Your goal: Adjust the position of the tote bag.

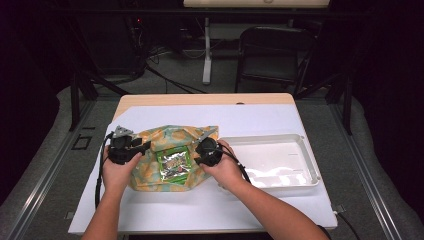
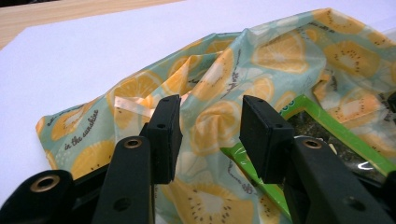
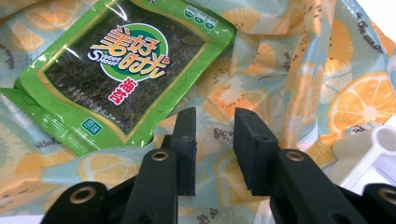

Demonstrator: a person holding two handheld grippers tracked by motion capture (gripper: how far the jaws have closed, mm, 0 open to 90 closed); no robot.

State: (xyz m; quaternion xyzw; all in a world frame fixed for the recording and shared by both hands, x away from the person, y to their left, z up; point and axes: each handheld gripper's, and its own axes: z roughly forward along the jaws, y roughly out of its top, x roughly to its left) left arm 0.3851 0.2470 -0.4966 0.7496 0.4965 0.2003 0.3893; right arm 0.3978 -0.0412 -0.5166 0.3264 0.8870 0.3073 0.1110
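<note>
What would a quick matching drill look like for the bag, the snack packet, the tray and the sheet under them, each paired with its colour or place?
Things:
1. bag
2. seaweed packet
3. tray
4. table cover

Descriptions:
A. plain white, spread under everything
B. green, lying on top of the printed plastic
C. off-white and shallow, at the right side of the table
D. pale blue-green with orange citrus slices, crumpled between the two grippers

Pairs: 1-D, 2-B, 3-C, 4-A
</note>
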